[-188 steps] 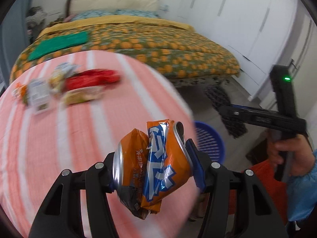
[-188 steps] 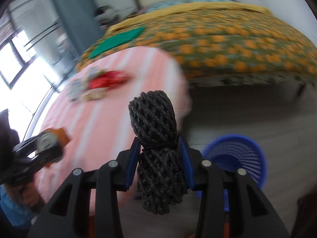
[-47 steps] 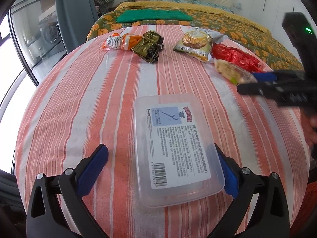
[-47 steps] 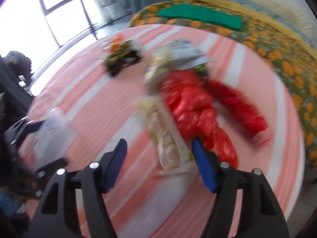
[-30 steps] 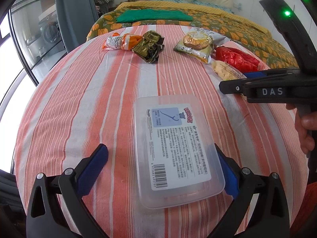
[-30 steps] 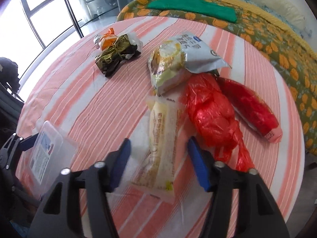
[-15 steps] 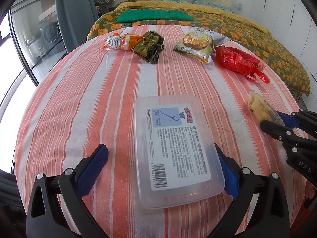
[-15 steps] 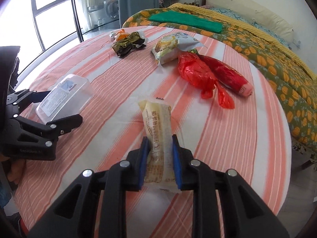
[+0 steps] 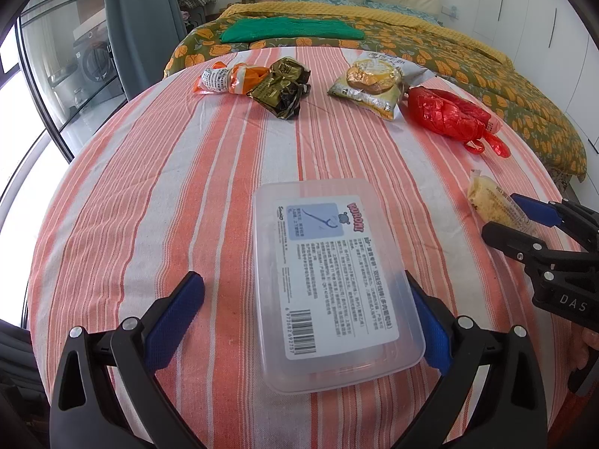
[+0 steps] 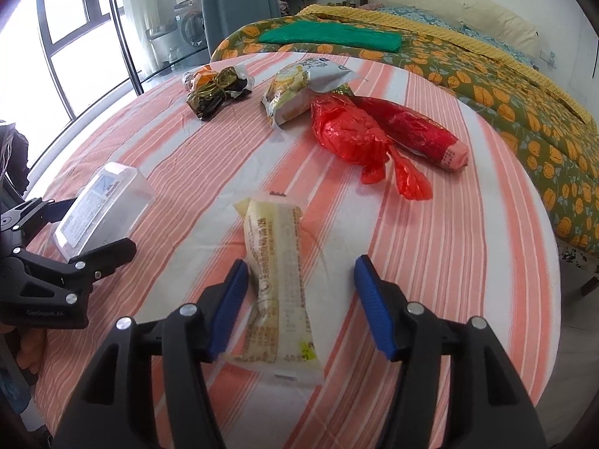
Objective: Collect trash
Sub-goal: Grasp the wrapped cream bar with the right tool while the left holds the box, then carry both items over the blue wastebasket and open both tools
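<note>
A clear plastic box (image 9: pixel 329 273) with a printed label lies flat on the striped tablecloth. My left gripper (image 9: pixel 301 284) stands open around it, the left pad well clear of it and the right pad close beside its edge. In the right wrist view, a pale yellow snack wrapper (image 10: pixel 277 273) lies on the cloth between the jaws of my right gripper (image 10: pixel 299 265). Those jaws are opening, and neither pad presses on the wrapper. The left wrist view shows the same wrapper (image 9: pixel 490 202) at the right gripper's (image 9: pixel 524 217) tips.
Further back on the round table (image 9: pixel 149 187) lie a red plastic bag (image 10: pixel 348 131), a red tube wrapper (image 10: pixel 415 131), a yellow-and-white snack bag (image 10: pixel 299 86) and a dark gold wrapper (image 10: pixel 213 93). A bed (image 9: pixel 449 48) stands beyond, with glass doors on the left.
My right gripper pulled the yellow wrapper away from the red bag toward the near edge, was shut on it half a second ago, and has now spread apart. The left gripper and box are unmoved.
</note>
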A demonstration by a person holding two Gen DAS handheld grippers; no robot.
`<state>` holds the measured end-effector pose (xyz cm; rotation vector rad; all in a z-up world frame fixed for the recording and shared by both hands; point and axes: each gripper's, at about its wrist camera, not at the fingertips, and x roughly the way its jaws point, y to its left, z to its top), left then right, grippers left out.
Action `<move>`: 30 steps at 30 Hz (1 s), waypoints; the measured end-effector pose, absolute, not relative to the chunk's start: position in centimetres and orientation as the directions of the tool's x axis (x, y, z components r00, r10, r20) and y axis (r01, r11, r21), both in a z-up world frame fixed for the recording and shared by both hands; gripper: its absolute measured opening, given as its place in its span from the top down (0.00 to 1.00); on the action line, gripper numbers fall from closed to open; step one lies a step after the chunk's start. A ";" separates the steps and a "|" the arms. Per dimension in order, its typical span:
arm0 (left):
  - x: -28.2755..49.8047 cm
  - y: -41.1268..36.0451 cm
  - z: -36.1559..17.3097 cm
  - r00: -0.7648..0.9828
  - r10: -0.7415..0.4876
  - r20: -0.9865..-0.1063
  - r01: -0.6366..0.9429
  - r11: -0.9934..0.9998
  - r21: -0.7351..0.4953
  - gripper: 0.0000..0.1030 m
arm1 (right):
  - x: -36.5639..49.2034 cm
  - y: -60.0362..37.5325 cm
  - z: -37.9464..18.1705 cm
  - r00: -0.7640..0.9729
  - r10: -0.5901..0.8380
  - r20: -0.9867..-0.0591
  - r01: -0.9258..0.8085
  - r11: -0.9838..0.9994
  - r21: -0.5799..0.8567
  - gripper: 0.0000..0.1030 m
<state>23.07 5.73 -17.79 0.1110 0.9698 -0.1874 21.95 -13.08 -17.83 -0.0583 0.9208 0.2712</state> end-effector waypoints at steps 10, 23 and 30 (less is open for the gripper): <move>23.1 5.7 -17.8 0.551 -0.107 -0.827 0.206 0.978 0.011 0.04 | 21.9 -13.1 -17.9 0.573 0.208 -0.793 -0.256 0.964 0.068 0.43; 22.5 8.4 -17.0 0.493 -0.306 -0.815 0.326 0.933 -0.154 0.04 | 21.6 -15.2 -17.2 0.508 0.317 -0.801 -0.248 0.944 0.217 0.43; 22.9 8.4 -15.6 0.479 -0.281 -0.832 0.271 0.948 -0.165 0.04 | 23.4 -11.7 -15.6 0.413 0.288 -0.864 -0.314 0.935 0.162 0.48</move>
